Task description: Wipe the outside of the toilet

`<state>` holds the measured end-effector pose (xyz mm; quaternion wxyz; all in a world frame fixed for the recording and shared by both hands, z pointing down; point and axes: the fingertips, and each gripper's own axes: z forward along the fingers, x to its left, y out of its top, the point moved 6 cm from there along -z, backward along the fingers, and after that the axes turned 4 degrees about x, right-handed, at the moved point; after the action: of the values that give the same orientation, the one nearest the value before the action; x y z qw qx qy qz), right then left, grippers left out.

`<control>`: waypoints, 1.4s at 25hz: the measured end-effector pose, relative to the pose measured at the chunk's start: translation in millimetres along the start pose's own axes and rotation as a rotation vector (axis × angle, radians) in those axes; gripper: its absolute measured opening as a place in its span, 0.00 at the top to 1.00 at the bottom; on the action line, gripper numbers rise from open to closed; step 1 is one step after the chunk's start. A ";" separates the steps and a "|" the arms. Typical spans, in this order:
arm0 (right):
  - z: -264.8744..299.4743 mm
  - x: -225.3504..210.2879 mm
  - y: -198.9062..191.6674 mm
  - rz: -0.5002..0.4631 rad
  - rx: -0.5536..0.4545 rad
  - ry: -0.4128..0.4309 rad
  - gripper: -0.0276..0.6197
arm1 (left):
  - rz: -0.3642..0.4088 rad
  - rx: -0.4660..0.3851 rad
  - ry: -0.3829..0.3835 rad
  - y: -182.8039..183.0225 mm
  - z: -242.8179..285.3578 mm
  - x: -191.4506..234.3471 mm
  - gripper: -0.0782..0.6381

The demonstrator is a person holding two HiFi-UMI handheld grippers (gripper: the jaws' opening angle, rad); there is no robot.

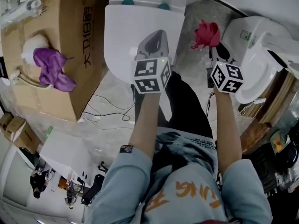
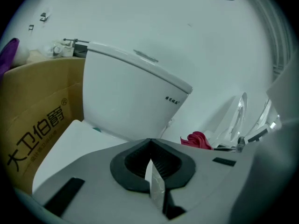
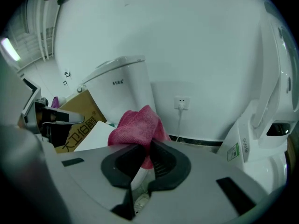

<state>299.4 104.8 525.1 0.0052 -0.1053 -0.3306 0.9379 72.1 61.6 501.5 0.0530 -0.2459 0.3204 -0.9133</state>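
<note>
Head view, right gripper [image 1: 213, 49] clamping pink cloth [image 1: 207, 33] beside toilet [image 1: 122, 31], left gripper [image 1: 158, 35] clenched empty over it

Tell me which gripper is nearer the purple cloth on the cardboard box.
Left. The left gripper hangs over the toilet lid, right of the purple cloth; the right gripper, clamping a pink cloth, is farther right, beyond that lid.

I count two grippers: left gripper [image 1: 160, 33], right gripper [image 1: 213, 49]. Two cloths: pink cloth [image 1: 207, 33] on the right, purple cloth [image 1: 54, 68] on the left. Two toilets — far toilet [image 1: 135, 29], right toilet [image 1: 259, 55]. One big box [image 1: 77, 41], left.
</note>
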 end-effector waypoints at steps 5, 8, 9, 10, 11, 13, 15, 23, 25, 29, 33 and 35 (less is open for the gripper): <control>-34.2 22.1 16.4 -0.021 -0.021 0.050 0.89 | -0.057 -0.060 0.044 20.6 -46.6 -6.6 0.85; -46.7 39.9 33.9 -0.033 -0.047 0.085 0.89 | -0.090 -0.111 0.073 37.9 -73.7 -7.7 0.86; -52.2 46.3 42.2 -0.028 -0.062 0.095 0.89 | -0.101 -0.130 0.083 44.5 -83.9 -8.2 0.85; -58.1 53.0 52.1 -0.023 -0.081 0.106 0.89 | -0.114 -0.149 0.093 51.7 -94.3 -8.8 0.85; -64.4 59.8 62.6 -0.018 -0.101 0.117 0.89 | -0.127 -0.170 0.104 59.1 -104.9 -9.4 0.85; -78.7 73.6 81.3 -0.007 -0.138 0.135 0.89 | -0.155 -0.205 0.126 71.4 -127.0 -10.8 0.85; -91.6 86.4 97.5 0.008 -0.176 0.154 0.89 | -0.176 -0.238 0.151 81.6 -148.5 -11.7 0.85; -134.9 132.2 164.8 -0.050 -0.300 0.261 0.89 | -0.158 -0.371 0.184 133.3 -212.1 -25.6 0.85; -143.3 138.6 183.4 -0.070 -0.327 0.290 0.89 | -0.145 -0.409 0.179 148.3 -225.0 -30.4 0.85; -163.0 156.8 228.8 -0.095 -0.412 0.342 0.89 | -0.080 -0.475 0.178 181.6 -254.2 -35.8 0.85; -189.1 181.0 270.0 -0.148 -0.483 0.385 0.89 | -0.007 -0.544 0.180 213.9 -285.8 -45.7 0.85; -202.3 192.7 289.9 -0.176 -0.524 0.407 0.89 | 0.046 -0.581 0.197 231.4 -299.9 -52.6 0.85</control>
<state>169.0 18.7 154.0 0.1248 -0.2592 -0.5601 0.7769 -40.9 60.1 136.2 -0.0300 -0.1536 0.5772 -0.8015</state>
